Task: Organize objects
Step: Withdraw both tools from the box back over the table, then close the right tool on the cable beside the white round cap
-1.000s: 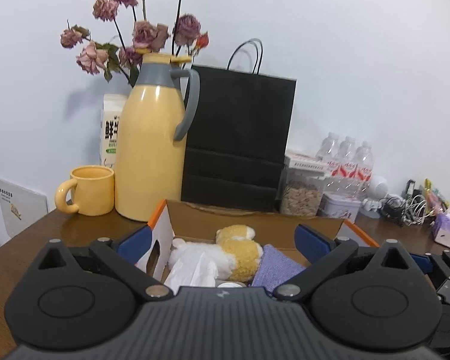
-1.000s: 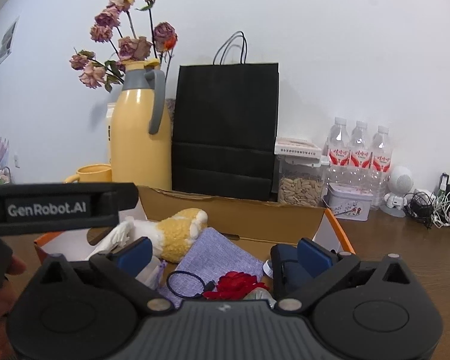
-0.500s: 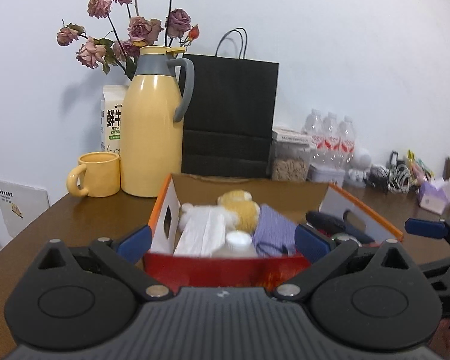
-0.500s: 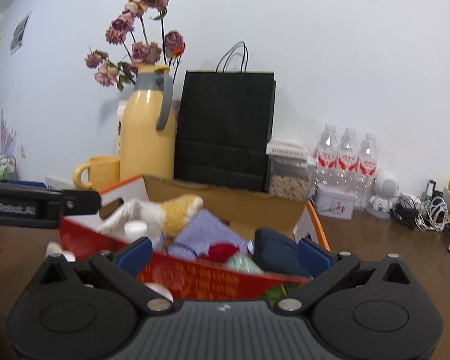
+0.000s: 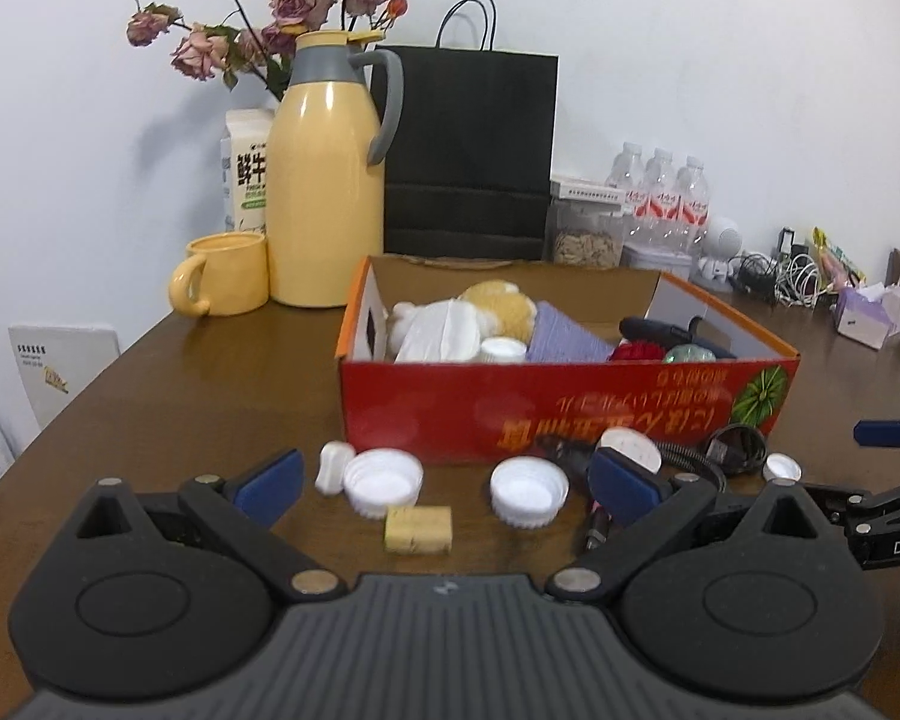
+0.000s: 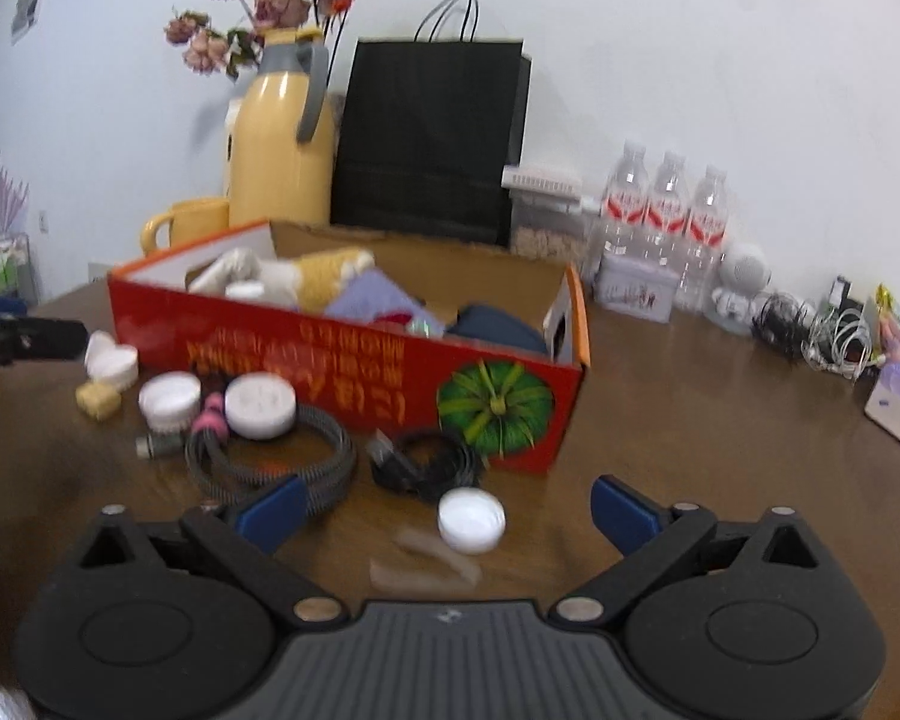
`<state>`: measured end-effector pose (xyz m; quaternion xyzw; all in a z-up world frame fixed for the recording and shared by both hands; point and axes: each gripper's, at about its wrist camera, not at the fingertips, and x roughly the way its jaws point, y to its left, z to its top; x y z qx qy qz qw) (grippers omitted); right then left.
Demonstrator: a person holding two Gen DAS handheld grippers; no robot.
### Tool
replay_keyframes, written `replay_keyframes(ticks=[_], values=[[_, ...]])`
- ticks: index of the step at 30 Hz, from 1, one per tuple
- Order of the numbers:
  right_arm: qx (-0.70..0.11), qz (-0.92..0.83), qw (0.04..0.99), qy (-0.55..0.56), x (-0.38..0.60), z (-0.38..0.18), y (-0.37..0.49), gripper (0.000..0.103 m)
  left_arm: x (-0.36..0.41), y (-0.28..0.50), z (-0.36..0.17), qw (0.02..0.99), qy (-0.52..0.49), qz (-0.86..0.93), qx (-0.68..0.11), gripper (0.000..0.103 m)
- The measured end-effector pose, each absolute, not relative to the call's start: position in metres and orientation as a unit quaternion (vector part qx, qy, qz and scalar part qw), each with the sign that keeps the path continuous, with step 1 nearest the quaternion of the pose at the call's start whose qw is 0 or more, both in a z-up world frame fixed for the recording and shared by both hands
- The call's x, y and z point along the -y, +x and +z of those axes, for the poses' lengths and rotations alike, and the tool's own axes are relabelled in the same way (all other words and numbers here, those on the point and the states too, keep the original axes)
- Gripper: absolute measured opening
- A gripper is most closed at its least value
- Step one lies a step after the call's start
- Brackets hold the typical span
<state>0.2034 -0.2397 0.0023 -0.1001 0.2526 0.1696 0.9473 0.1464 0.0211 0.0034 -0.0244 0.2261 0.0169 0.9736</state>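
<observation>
1. A red cardboard box (image 5: 570, 414) stands open on a brown table (image 5: 210, 390), its long printed side toward both cameras.
2. Inside the box: a white and yellow plush toy (image 5: 498, 309), a folded purple cloth (image 5: 564, 342), a white cap, something red and a dark blue item (image 6: 498, 324).
3. On the table just in front of the box lie two upturned white lids (image 5: 383, 483) (image 5: 529, 491), a small white plastic piece (image 5: 333, 467) and a small yellow block (image 5: 418, 530).
4. Further right lie a braided grey cable (image 6: 276, 456) coiled with a pink band, a black cable (image 6: 432, 459) and a small white cap (image 6: 471, 519).
5. The left gripper (image 5: 444, 480) is released, jaws wide apart, nothing clamped; one lid and the yellow block lie on the table between its fingers.
6. The right gripper (image 6: 444, 507) is open and empty, its jaws closing slightly; the small white cap lies on the table between its fingers, and its left finger overlaps the grey cable in view. Contact cannot be told.
7. Behind the box stand a yellow jug (image 5: 324, 180), a yellow mug (image 5: 225, 273), a black paper bag (image 5: 468, 150) and three water bottles (image 5: 660, 192).
8. The right wrist view is blurred.
</observation>
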Motion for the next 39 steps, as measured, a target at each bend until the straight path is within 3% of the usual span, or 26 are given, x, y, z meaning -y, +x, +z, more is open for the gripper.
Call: replay_keyframes(ticks=[2,10,12,14,16,22,39], values=[[-0.273,0.173,0.941,-0.103,0.244,-0.003,0.202,0.082,-0.023,0.14,0.003,0.973,-0.025,0.021,-0.228,0.103],[-0.319,0.186,0.928,-0.054,0.254,-0.013,0.217,0.054,-0.027,0.123,0.005,0.971,-0.031,0.028,-0.233,0.103],[-0.318,0.186,0.928,-0.05,0.253,-0.013,0.22,0.044,-0.027,0.119,0.006,0.971,-0.031,0.03,-0.233,0.103],[-0.314,0.192,0.929,-0.05,0.252,-0.013,0.221,0.025,-0.027,0.116,0.007,0.971,-0.032,0.033,-0.233,0.103],[-0.311,0.198,0.928,-0.054,0.249,-0.013,0.219,0.014,-0.027,0.112,0.007,0.971,-0.033,0.036,-0.234,0.103],[-0.305,0.203,0.928,-0.063,0.243,-0.012,0.215,0.005,-0.026,0.104,0.01,0.97,-0.031,0.044,-0.236,0.103],[-0.187,0.182,0.963,-0.073,0.236,0.005,0.172,0.004,-0.019,0.118,-0.004,0.96,-0.03,0.061,-0.27,0.103]])
